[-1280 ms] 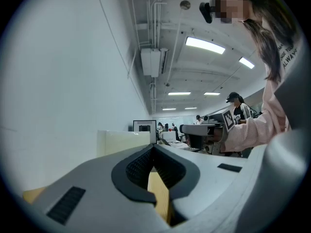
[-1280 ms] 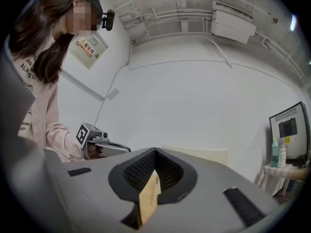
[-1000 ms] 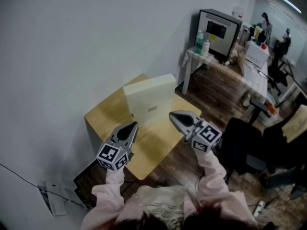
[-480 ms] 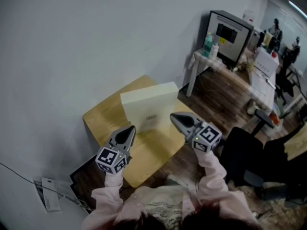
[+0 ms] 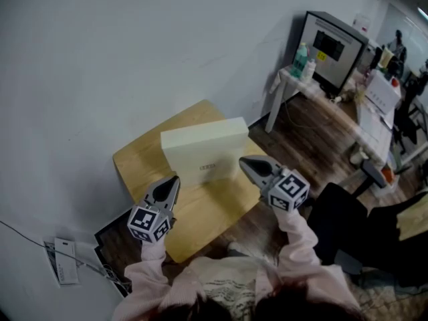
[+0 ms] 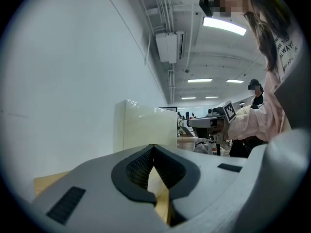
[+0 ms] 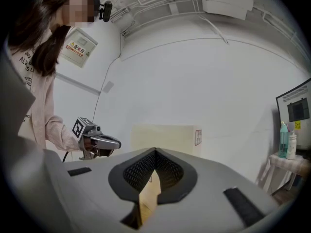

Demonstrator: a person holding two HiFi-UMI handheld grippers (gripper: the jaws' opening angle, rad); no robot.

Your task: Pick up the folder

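A thick cream box folder (image 5: pixel 204 151) stands upright on a small wooden table (image 5: pixel 140 162) against the white wall, its labelled spine facing me. In the left gripper view the folder (image 6: pixel 146 126) rises ahead of the jaws; in the right gripper view the folder (image 7: pixel 165 139) shows its spine label. My left gripper (image 5: pixel 172 181) hovers just left of the folder, shut and empty. On the folder's right side my right gripper (image 5: pixel 245 163) is also shut, with nothing held. Neither touches the folder.
A black frame (image 5: pixel 110 239) leans by the table's left leg, with a white device and cable (image 5: pixel 61 267) on the floor. At the right stand a white side table with bottles (image 5: pixel 302 59), a dark cabinet (image 5: pixel 334 45), desks and black chairs (image 5: pixel 348 219).
Both grippers have come down a little toward the table, the left sliding left and lower in the view. The folder now sits lower and more to the left in the view. Jaws stayed shut.
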